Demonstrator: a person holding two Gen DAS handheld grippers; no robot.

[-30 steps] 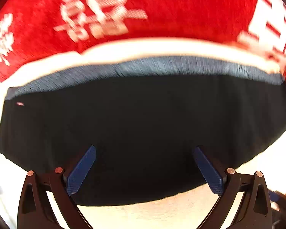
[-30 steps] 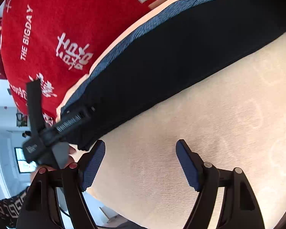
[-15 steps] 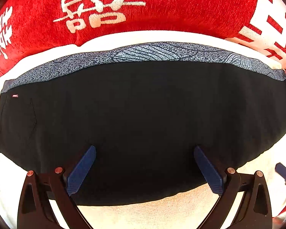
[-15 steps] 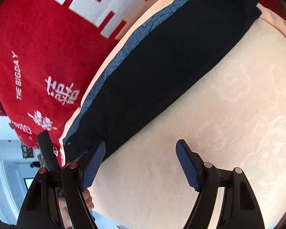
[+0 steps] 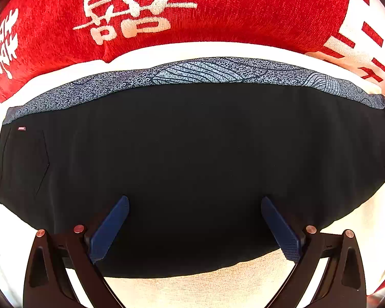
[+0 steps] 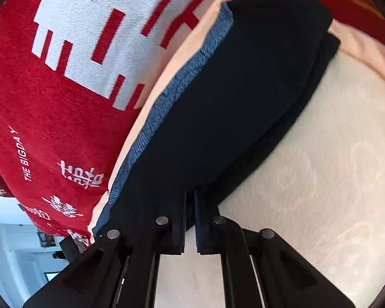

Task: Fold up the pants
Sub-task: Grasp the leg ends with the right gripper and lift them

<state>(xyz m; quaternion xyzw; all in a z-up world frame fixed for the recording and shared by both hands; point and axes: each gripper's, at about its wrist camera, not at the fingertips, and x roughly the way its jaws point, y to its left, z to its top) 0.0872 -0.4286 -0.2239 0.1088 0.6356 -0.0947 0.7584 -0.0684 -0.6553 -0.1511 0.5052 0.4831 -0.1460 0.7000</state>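
Black cloth pants (image 5: 192, 166) with speckled blue band, along cream cushion's (image 6: 320, 179) back edge. Right gripper (image 6: 190, 205) pinched on near hem, probably for folding; left gripper (image 5: 195, 205) wide open, empty, above.

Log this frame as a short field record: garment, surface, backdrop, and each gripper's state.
garment: black pants, laid flat in layers, patterned blue-grey band along the far edge
surface: cream textured cover
backdrop: red blanket with white characters, beyond the pants
left gripper: open, above the near edge of the pants, holding nothing
right gripper: closed on the edge of the pants
fold stage: cannot tell
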